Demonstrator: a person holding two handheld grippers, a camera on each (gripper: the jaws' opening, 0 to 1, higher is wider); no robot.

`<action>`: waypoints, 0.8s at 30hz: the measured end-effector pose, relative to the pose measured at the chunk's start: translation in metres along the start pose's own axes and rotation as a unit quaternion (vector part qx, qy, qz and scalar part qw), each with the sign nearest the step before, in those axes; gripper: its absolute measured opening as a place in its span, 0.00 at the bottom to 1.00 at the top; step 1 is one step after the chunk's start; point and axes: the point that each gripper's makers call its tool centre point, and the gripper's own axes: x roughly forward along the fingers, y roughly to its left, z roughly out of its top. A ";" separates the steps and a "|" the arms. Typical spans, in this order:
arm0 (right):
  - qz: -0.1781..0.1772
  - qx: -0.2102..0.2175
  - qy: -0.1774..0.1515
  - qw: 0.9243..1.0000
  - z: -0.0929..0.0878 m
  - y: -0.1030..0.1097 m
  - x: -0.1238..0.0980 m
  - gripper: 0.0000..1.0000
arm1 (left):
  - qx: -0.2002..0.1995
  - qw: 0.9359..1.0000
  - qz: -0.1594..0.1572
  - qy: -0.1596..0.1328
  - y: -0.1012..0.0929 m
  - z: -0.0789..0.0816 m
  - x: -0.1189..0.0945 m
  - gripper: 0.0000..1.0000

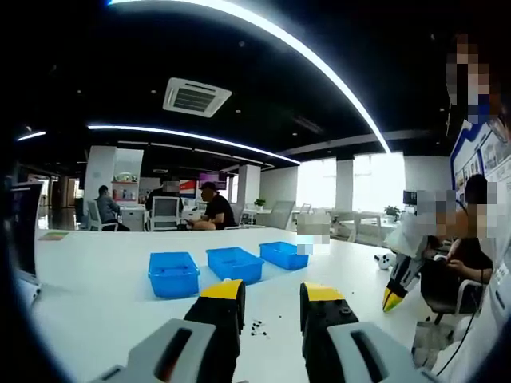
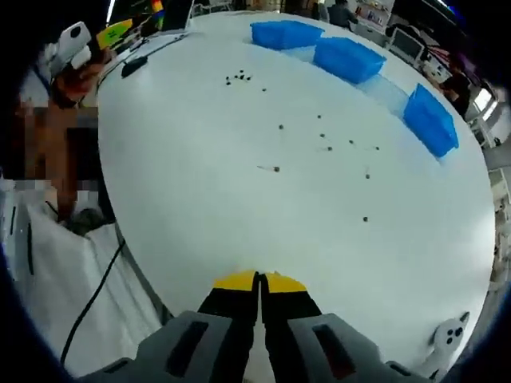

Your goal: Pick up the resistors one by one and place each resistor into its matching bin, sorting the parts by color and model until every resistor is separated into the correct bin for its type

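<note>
In the left gripper view, a monitor (image 1: 22,231) stands at the left edge of a long white table (image 1: 96,279). Three blue bins sit in a row across the tabletop: the left bin (image 1: 173,274), the middle bin (image 1: 235,263) and the right bin (image 1: 284,254), close together but apart. Nearer the camera, a small cluster of dark resistors (image 1: 259,326) lies on the table between the yellow-tipped jaws of the left gripper (image 1: 271,299), which stand spread with nothing between them. Beyond the table, people (image 1: 214,209) sit at desks in an open office with a black ceiling, a ceiling air-conditioning vent (image 1: 196,97) and curved light strips (image 1: 263,36); bright windows (image 1: 375,179) fill the far right. At the right edge, the other gripper (image 1: 397,286) points its yellow tip down beside the table, held by a seated person.

In the right gripper view, a white bag (image 2: 56,263) and a black cable (image 2: 92,303) lie off the table's left side. The white tabletop carries scattered resistors (image 2: 323,144), a tight group (image 2: 237,78) farther off and one lone part with leads (image 2: 274,168) near the middle. The three blue bins (image 2: 349,57) line the far right rim. The right gripper (image 2: 258,281) has its jaws pressed together, holding nothing visible. A small white device (image 2: 449,335) sits at the lower right.
</note>
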 end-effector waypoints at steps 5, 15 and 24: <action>-0.007 0.003 -0.086 0.996 0.023 -0.010 -0.025 0.04 | -0.002 1.000 0.001 0.001 0.002 -0.001 0.001 0.29; -0.005 -0.003 -0.333 0.943 0.077 -0.012 -0.085 0.04 | -0.003 1.000 -0.001 0.003 -0.001 -0.003 0.003 0.29; -0.056 -0.013 -0.457 0.887 0.096 -0.017 -0.109 0.04 | 0.000 1.000 -0.003 0.005 -0.004 -0.004 0.004 0.29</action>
